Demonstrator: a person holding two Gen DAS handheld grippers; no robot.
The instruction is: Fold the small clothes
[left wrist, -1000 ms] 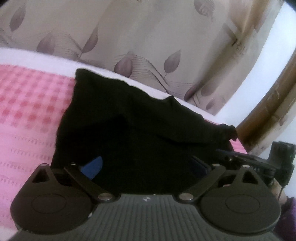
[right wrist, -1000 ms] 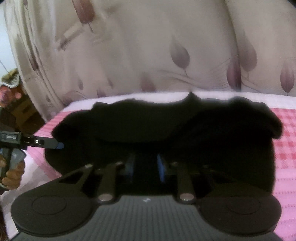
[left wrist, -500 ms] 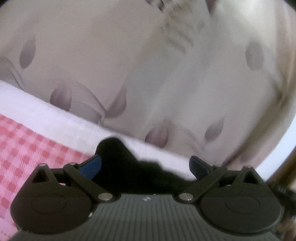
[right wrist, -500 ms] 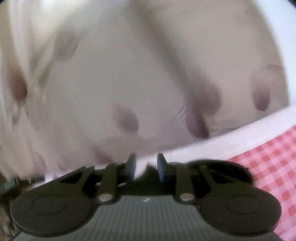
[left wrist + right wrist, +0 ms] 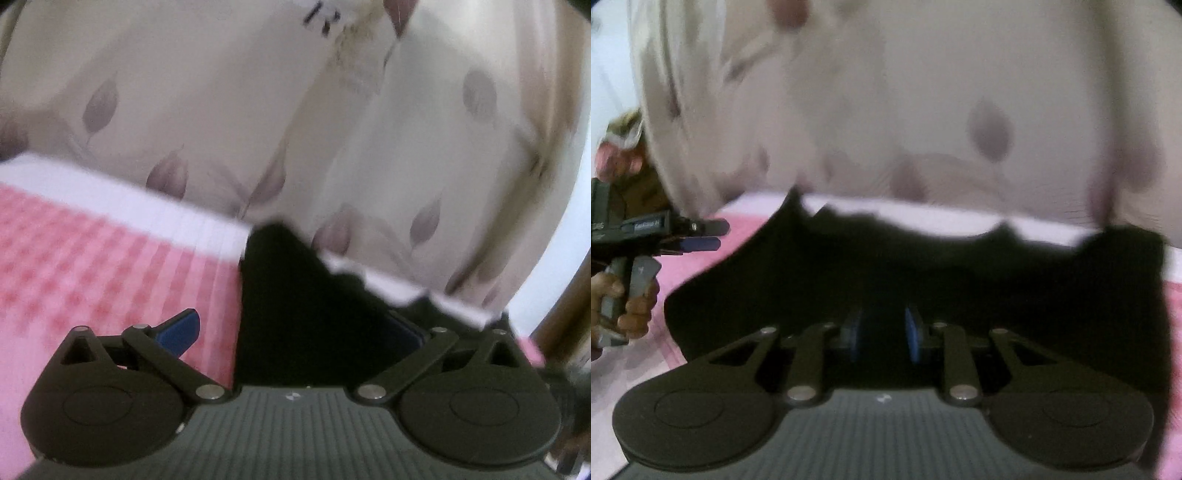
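Black garment [image 5: 923, 280] spread across pink checked bed [image 5: 92, 266], right gripper [image 5: 882, 332] jaws clenched on its near edge, left gripper [image 5: 295, 332] at nine o'clock, jaws released wide, leaf-print curtain [image 5: 332, 129] at twelve o'clock

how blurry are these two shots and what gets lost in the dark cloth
Left wrist view: motion smear on the curtain and pink sheet; the black cloth is flat black with no folds readable. Right wrist view: softer still, leaf prints smudged, the cloth swallows the right gripper pads' outlines; the left gripper at the frame's left edge stays fairly crisp.
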